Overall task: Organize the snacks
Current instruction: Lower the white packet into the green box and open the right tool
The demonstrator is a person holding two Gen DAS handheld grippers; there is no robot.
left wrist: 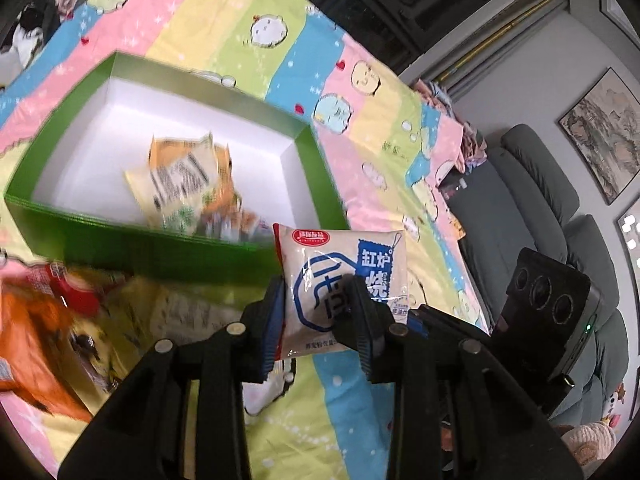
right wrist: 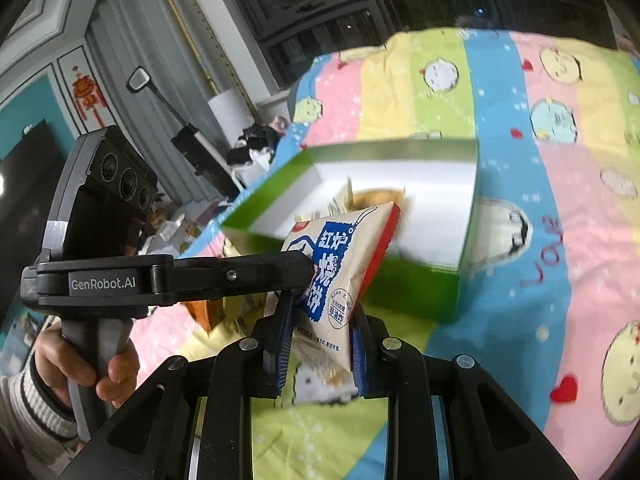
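A white snack packet with blue print (left wrist: 344, 252) hangs above the striped cartoon bedspread (left wrist: 360, 420), just in front of the green box (left wrist: 140, 240). My left gripper (left wrist: 316, 300) is shut on its lower half. In the right wrist view the same packet (right wrist: 340, 248) sits between the pads of my right gripper (right wrist: 320, 320), which is shut on its lower corner. The left gripper's fingers (right wrist: 296, 264) reach it from the left. The green box (right wrist: 416, 284) has a white inside and holds a few packets (left wrist: 184, 180).
Loose orange, red and yellow snack packets (left wrist: 60, 320) lie blurred on the bedspread at lower left, in front of the box. A grey sofa (left wrist: 532, 184) stands past the bed's right edge. A person's hand (right wrist: 116, 364) grips the left gripper's handle.
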